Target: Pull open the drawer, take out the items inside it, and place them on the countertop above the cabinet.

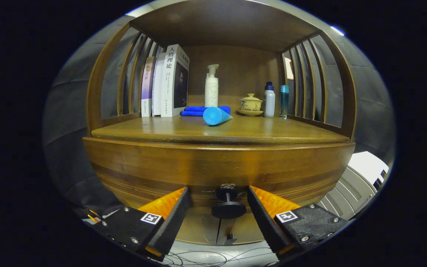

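Note:
A brown wooden drawer front [217,163] spans the cabinet just ahead of me, closed. Its dark round knob [228,207] sticks out toward me and sits between my two fingers. My gripper [218,194] is open, one finger on each side of the knob with a gap on both sides, neither touching it. The countertop [154,131] lies above the drawer. On it lie a blue tube [215,115] on its side and a folded blue cloth [198,110] behind it. The drawer's inside is hidden.
At the back of the countertop stand several books [167,83] at the left, a white pump bottle [211,87], a lidded yellow cup on a saucer [251,104], and two small bottles [275,99]. Slatted wooden sides and a top board enclose the shelf. A white ribbed object [358,181] sits at the right.

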`<state>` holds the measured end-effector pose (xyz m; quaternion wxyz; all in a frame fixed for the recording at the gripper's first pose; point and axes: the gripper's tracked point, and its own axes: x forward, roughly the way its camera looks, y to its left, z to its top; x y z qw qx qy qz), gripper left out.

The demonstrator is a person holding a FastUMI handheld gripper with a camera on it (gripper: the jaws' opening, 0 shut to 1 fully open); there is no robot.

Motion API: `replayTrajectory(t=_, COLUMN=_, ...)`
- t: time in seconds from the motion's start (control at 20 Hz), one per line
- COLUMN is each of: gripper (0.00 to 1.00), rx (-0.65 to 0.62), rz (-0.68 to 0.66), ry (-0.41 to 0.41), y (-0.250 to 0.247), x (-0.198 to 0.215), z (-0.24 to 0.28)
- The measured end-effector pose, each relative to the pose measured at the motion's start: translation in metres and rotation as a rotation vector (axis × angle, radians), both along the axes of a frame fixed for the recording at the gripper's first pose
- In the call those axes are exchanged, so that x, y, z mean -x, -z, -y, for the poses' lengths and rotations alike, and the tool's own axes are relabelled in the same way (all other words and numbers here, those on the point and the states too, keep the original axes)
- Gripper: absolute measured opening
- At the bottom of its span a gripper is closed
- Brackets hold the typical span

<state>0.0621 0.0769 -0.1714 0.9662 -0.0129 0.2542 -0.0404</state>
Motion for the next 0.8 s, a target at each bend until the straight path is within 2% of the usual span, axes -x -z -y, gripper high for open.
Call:
replayTrajectory(t=0.25, gripper=0.96, rx=-0.013, rz=-0.013, ry=0.002, y=0.002, x=-0.003, z=-0.001)
replayTrajectory(t=0.4, gripper=0.96, rx=-0.046, rz=-0.051, ry=-0.107, y=-0.004, x=0.008, z=-0.010)
replayTrajectory(t=0.6, gripper=0.97, rx=0.014, rz=0.041, ry=-0.143, y=-0.054, x=0.028, z=0.012)
replayTrajectory(t=0.8, gripper=0.97, rx=-0.005, rz=0.161, ry=-0.194, y=-0.125, x=0.033, z=0.012)
